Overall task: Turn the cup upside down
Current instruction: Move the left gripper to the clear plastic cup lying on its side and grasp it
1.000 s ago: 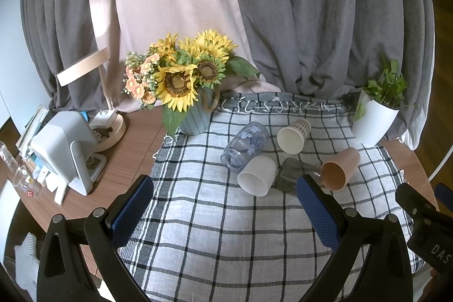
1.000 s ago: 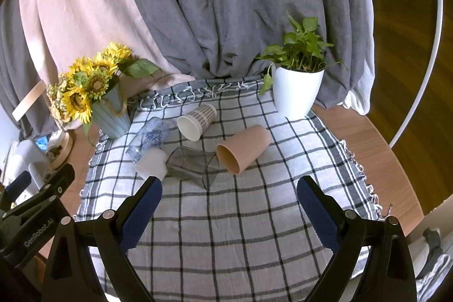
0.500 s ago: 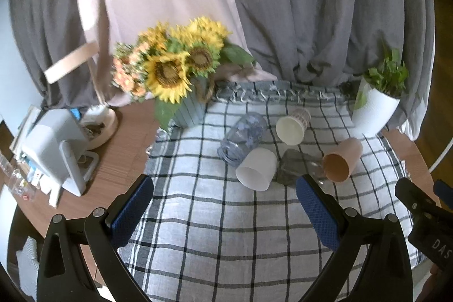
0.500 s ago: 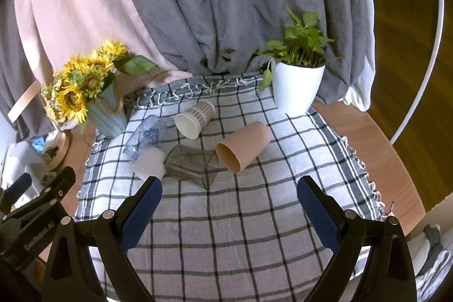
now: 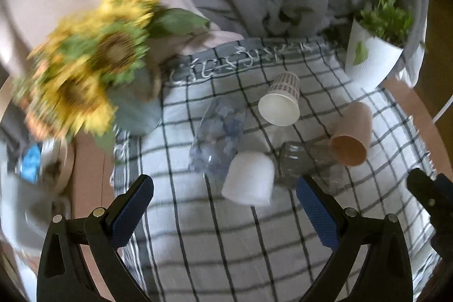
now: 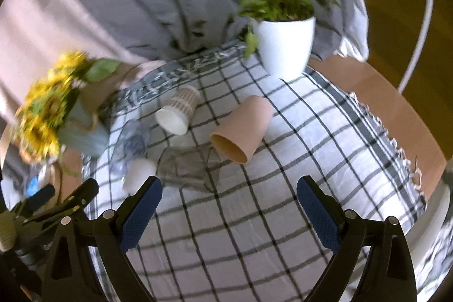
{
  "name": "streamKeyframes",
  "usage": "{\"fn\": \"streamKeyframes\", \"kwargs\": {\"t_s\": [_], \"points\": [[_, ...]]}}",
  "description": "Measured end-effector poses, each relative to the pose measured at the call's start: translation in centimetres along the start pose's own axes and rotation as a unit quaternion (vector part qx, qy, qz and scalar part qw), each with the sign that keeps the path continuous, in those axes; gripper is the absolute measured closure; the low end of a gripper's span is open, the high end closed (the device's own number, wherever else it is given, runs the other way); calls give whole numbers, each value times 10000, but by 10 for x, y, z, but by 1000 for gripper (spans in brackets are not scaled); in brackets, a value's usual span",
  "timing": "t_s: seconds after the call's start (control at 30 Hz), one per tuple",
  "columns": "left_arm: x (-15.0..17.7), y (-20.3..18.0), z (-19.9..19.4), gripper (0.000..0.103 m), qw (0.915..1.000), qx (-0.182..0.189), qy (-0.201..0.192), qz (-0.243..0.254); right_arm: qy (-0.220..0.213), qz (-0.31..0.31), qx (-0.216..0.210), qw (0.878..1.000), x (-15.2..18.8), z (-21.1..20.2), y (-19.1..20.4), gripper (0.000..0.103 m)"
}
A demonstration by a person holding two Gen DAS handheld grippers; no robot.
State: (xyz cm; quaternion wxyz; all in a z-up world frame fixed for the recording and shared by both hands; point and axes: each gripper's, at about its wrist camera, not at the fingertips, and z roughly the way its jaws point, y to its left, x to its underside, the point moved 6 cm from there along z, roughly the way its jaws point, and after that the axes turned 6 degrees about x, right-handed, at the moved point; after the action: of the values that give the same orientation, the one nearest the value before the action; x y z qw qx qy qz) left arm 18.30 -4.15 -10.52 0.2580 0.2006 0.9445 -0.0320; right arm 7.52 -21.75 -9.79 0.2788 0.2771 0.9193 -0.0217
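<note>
Several cups lie on their sides on a checked cloth [image 5: 215,245]: a white cup [image 5: 249,177], a patterned paper cup [image 5: 281,101], a tan cup [image 5: 352,133], a clear blue-print glass [image 5: 219,132] and a clear grey glass [image 5: 300,160]. My left gripper [image 5: 223,211] is open and empty, just short of the white cup. In the right wrist view my right gripper [image 6: 229,208] is open and empty, in front of the grey glass [image 6: 187,166] and the tan cup [image 6: 240,128]. The paper cup [image 6: 178,109] and the white cup [image 6: 138,174] lie left.
A sunflower vase [image 5: 136,106] stands at the cloth's back left, a white plant pot [image 5: 371,61] at the back right. Curtains hang behind. Small appliances [image 5: 25,203] sit on the wooden table at the left. The round table edge [image 6: 419,132] runs at the right.
Both grippers have moved forward and down toward the cups, which now look larger and nearer. The left view has swung, blurring the flowers. Both stay open.
</note>
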Motion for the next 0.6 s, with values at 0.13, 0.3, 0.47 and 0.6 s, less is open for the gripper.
{"fn": "streamKeyframes", "kwargs": {"t_s": [0.13, 0.3, 0.47, 0.6], "points": [[-26, -4, 40, 1, 9981, 137, 481, 369, 14, 469, 104, 9988, -13, 15, 1, 7], [-44, -4, 91, 4, 9911, 438, 1200, 375, 111, 937, 320, 9950, -28, 34, 4, 6], [-52, 1, 129, 5, 9831, 421, 1722, 453, 158, 1087, 372, 9933, -45, 46, 14, 6], [-53, 7, 153, 8, 9775, 292, 2023, 522, 139, 1191, 397, 9920, -52, 49, 19, 6]]}}
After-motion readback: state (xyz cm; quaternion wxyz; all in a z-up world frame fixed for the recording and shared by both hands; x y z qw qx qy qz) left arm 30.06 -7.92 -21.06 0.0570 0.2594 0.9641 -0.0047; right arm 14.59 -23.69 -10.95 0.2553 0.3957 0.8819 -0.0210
